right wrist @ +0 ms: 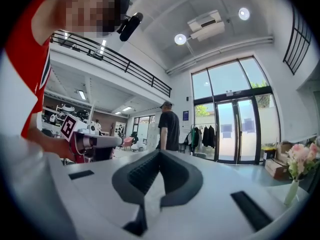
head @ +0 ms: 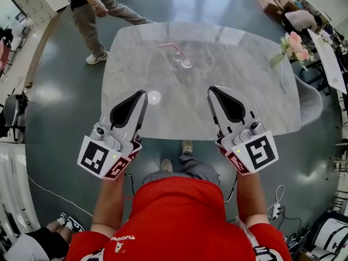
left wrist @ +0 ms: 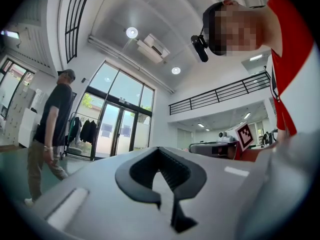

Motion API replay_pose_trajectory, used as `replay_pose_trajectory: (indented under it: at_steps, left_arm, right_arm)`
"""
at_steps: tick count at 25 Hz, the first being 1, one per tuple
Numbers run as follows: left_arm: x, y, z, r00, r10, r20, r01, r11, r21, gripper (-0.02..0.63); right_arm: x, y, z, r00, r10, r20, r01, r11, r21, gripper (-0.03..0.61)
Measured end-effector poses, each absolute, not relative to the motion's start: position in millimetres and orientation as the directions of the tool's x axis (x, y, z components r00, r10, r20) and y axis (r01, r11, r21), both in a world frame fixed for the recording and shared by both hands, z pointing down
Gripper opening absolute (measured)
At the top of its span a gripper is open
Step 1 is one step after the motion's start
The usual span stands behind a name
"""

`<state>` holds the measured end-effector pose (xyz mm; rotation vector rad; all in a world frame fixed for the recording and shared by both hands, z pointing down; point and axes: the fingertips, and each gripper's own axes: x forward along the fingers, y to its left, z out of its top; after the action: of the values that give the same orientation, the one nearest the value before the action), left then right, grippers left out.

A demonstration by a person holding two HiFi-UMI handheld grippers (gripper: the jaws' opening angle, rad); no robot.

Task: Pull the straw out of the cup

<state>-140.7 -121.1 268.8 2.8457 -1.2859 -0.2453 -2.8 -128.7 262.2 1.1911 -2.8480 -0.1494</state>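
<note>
A clear glass cup [head: 186, 60] stands on the far half of the pale marble table [head: 163, 113], with a pink bent straw [head: 169, 45] leaning out of it to the left. My left gripper [head: 142, 93] [left wrist: 160, 151] hovers over the table's near left part, shut and empty. My right gripper [head: 212, 89] [right wrist: 160, 154] hovers over the near right part, also shut with nothing between its fingers. Both point toward the far side, well short of the cup. Neither gripper view shows the cup or the straw.
A vase of pink flowers [head: 293, 47] stands at the table's far right corner. A person in dark top and grey trousers [head: 92, 10] walks past the far left corner. A white chair [head: 311, 103] sits at the right side. Cables lie on the floor near my feet.
</note>
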Motion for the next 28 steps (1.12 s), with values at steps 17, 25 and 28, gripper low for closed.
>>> replay_pose_trajectory:
  at_steps: [17,25,28]
  left_arm:
    - [-92,-218,291,0.588,-0.801,-0.111,-0.802,-0.595,0.046,0.005]
    - [-80,-247,311,0.596,-0.800,-0.065,-0.799,-0.599,0.043,0.005]
    - [-76,-255,319,0.617,-0.785,-0.057,-0.784,-0.619,0.043,0.005]
  right_arm:
    - [27,-233,290,-0.789,-0.613,0.039,-0.608,0.789,0.087,0.002]
    - [22,-266,304,-0.801,-0.595,0.065,-0.590,0.804,0.078,0.002]
    - [14,-276,313,-0.795,-0.601,0.083,-0.595,0.799,0.090,0.002]
